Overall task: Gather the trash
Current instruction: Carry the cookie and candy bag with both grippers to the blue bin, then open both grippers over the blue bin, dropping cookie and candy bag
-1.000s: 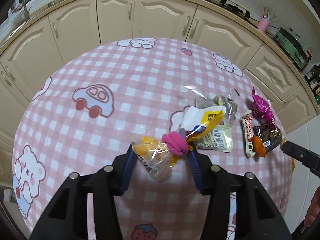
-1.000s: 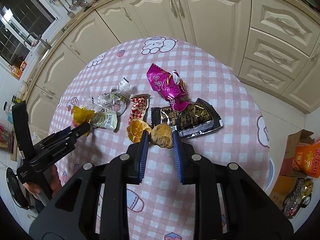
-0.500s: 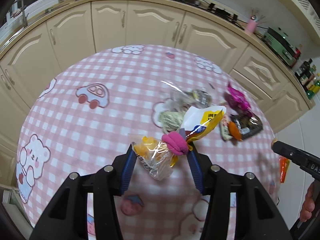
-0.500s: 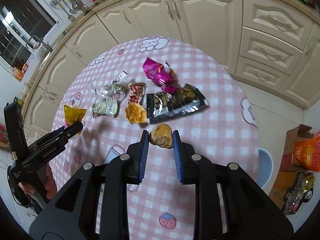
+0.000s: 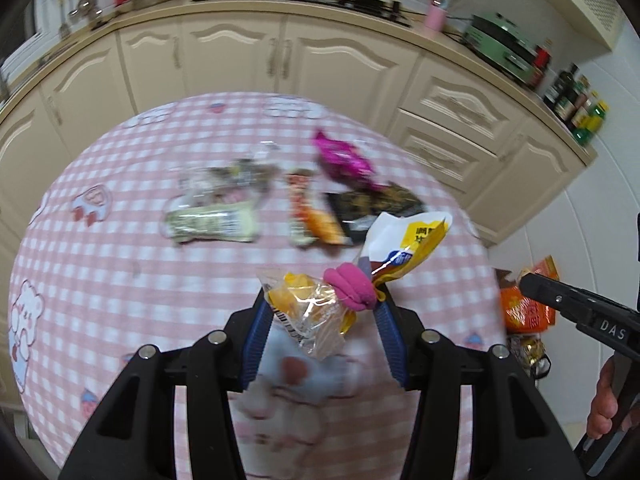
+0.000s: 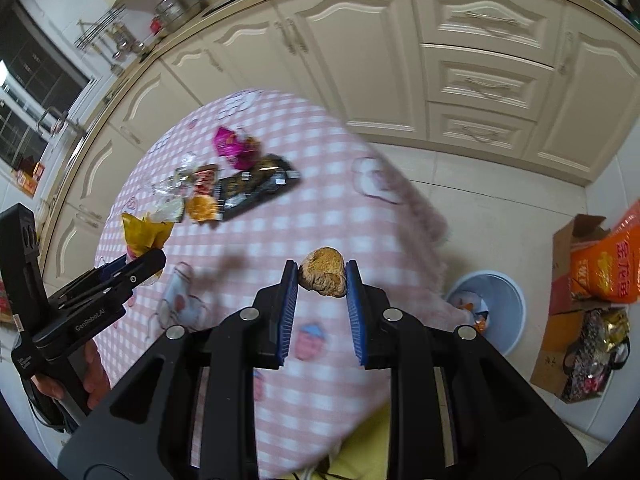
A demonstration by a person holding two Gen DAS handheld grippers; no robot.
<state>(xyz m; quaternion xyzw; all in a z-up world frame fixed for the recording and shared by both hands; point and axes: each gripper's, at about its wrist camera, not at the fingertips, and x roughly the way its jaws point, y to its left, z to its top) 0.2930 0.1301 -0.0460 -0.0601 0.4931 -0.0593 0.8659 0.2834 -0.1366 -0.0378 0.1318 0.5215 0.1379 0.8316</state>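
Gripped between the right tongs [image 6: 321,280] was a brown lump [image 6: 323,272], held near a bin [image 6: 486,312] on the floor. A yellow wrapper [image 5: 352,280] was clamped in the left tongs [image 5: 320,304]. Several wrappers [image 5: 312,204] were left on the table [image 5: 120,264], uncollected.

Left gripper [image 5: 320,312] clamps yellow wrapper [image 5: 360,280] above table [image 5: 120,260].

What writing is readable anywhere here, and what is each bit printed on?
"DAS": side of the right gripper, seen from the left wrist camera.
"GenRobot.AI": body of the left gripper, seen from the right wrist camera.
Large Chinese characters: orange bag on the floor.
Print on the yellow wrapper and table wrappers: too blurred.
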